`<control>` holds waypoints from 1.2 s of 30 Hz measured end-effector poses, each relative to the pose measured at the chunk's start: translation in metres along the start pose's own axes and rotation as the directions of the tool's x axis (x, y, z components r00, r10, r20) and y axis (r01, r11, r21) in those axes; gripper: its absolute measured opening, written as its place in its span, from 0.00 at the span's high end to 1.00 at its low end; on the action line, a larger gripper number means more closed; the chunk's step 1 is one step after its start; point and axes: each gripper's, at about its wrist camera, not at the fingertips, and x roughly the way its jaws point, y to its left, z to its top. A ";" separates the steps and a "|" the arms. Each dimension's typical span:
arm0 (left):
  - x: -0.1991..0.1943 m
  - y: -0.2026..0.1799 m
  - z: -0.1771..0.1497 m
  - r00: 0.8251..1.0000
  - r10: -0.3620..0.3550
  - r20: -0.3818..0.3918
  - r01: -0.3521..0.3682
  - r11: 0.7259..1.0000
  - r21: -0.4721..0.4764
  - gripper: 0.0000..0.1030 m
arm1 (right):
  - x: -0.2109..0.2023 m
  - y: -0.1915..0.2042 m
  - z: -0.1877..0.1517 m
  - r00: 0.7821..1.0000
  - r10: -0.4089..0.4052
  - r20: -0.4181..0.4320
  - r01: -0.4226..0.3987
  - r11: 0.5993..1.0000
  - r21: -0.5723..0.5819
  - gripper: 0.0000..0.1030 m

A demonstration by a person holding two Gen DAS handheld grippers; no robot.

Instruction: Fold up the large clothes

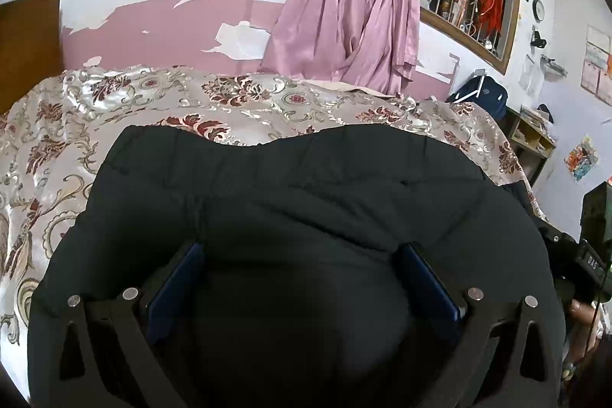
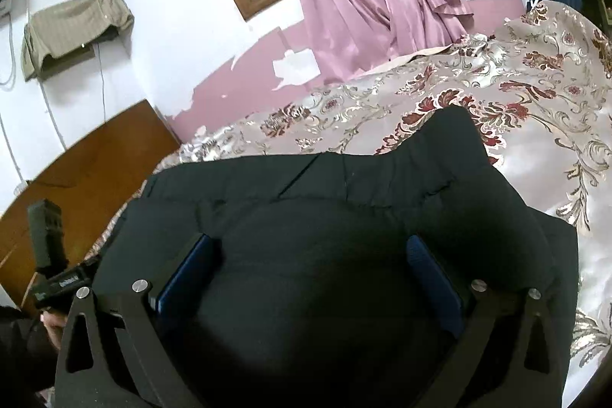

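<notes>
We see a large black padded garment lying on the floral satin bedspread. Our left gripper and right gripper each hold their 2 blue-padded fingers spread wide, pressed down on its bulging fabric, gripping nothing.

The left gripper has black angular arms with triangular cut-outs, round silver bolt heads and blue pads on its fingers. The right gripper is built alike, with ribbed blue pads. A bare-skinned hand shows below a dark sleeve.
</notes>
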 end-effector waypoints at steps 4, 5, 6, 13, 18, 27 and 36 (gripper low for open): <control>-0.013 0.007 0.004 0.999 -0.005 -0.049 0.002 0.999 -0.052 0.00 | -0.003 -0.002 -0.002 1.000 0.017 0.017 -0.017 1.000 0.012 0.04; -0.018 0.011 0.003 0.999 -0.005 -0.052 0.001 0.997 -0.071 0.00 | -0.006 -0.004 -0.003 1.000 0.019 0.021 -0.019 1.000 0.014 0.04; -0.024 0.016 0.003 0.999 0.001 -0.052 -0.006 0.996 -0.088 0.00 | -0.009 -0.005 -0.004 1.000 0.019 0.024 -0.019 1.000 0.015 0.04; -0.076 0.055 0.007 0.986 0.164 0.029 -0.159 0.978 -0.136 0.00 | -0.047 0.001 0.011 0.974 -0.219 0.066 0.221 0.975 -0.025 0.03; -0.094 0.092 0.003 0.984 0.177 -0.002 -0.175 0.971 -0.161 0.00 | -0.074 -0.011 0.027 0.952 -0.299 0.061 0.302 0.952 -0.058 0.03; -0.082 0.116 -0.018 0.990 0.099 -0.104 -0.121 0.964 -0.238 0.00 | -0.092 -0.056 0.018 0.949 -0.315 -0.015 0.315 0.946 0.080 0.03; -0.052 0.132 -0.044 0.970 -0.054 -0.239 -0.024 0.949 -0.314 0.00 | -0.053 -0.087 -0.016 0.954 -0.162 -0.253 0.203 0.968 0.145 0.02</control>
